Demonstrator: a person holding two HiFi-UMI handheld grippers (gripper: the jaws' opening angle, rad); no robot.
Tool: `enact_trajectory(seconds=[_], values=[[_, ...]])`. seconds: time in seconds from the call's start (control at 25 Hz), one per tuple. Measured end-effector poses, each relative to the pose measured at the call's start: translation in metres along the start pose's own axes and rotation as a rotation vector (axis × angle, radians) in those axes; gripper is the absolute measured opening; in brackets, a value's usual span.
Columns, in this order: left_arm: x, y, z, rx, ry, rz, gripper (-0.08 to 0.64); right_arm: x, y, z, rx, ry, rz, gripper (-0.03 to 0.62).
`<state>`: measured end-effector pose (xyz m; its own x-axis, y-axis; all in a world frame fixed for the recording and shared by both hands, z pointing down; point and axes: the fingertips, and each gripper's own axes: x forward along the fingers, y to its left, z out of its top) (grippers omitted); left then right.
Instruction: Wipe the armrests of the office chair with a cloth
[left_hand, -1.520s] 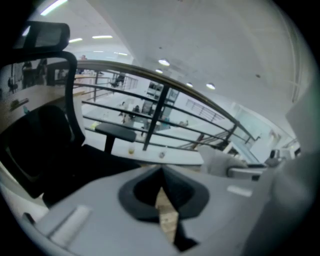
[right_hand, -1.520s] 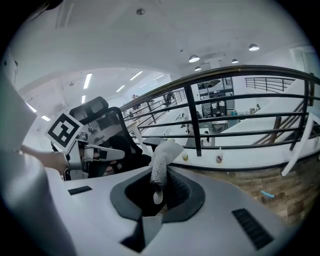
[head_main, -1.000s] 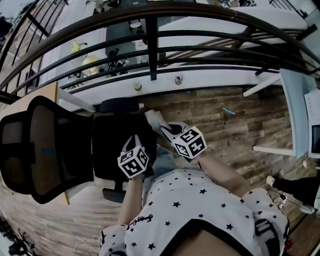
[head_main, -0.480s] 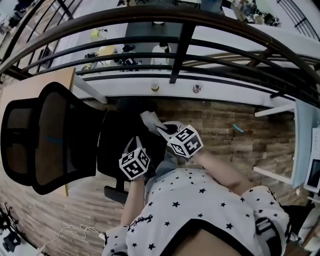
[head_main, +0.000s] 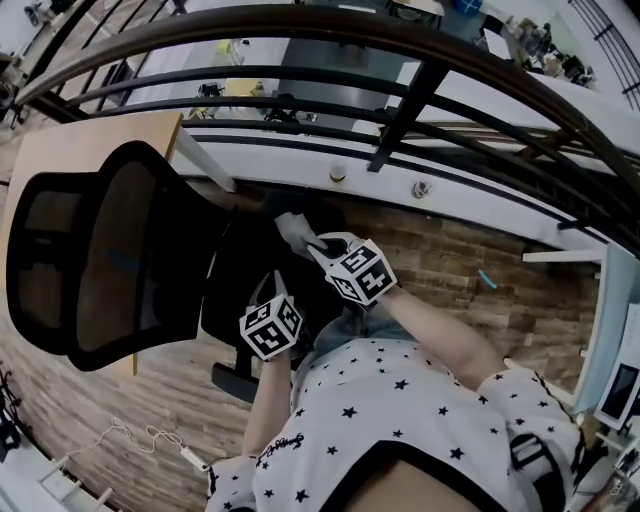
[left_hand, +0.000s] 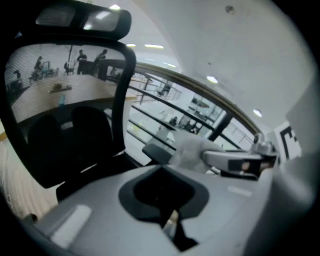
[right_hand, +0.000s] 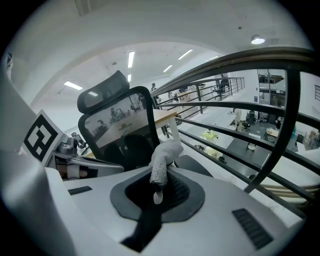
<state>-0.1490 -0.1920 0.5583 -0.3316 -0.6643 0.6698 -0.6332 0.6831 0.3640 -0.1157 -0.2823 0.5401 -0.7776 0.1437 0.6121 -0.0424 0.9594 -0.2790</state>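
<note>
Bright, even light pours from ceiling strips (right_hand: 131, 59) at eleven o'clock in the right gripper view. Fisheye bows the railing (head_main: 300, 25) at twelve o'clock. The left gripper view is soft and blurred, its corners black.

The shirt (head_main: 420, 420) is white and short-sleeved, scattered with small black stars, seemingly dark-edged at the neckline. The left gripper (left_hand: 170, 222) and right gripper (right_hand: 157, 197) are pale grey, each bearing a cube (head_main: 358, 272) of black-and-white square markers.

At frame centre, the right tool (head_main: 316, 243) carries a pale cloth (head_main: 291, 228) over the black office chair (head_main: 110, 250), with the left tool (head_main: 272, 302) just below.
</note>
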Motion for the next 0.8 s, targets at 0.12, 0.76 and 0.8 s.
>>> enact_trajectory(seconds=[0.12,0.76,0.8], values=[[0.000,0.012,0.004,-0.032,-0.014,0.026,0.002,0.020,-0.001,0.007,-0.005,0.015,0.024,0.032],[0.026,0.041,0.012,-0.173,-0.017,0.129,0.002,0.130,-0.024,0.037,-0.057,0.130,0.113,0.032],[0.027,0.041,0.012,-0.179,-0.016,0.131,0.002,0.136,-0.026,0.037,-0.055,0.137,0.113,0.032]])
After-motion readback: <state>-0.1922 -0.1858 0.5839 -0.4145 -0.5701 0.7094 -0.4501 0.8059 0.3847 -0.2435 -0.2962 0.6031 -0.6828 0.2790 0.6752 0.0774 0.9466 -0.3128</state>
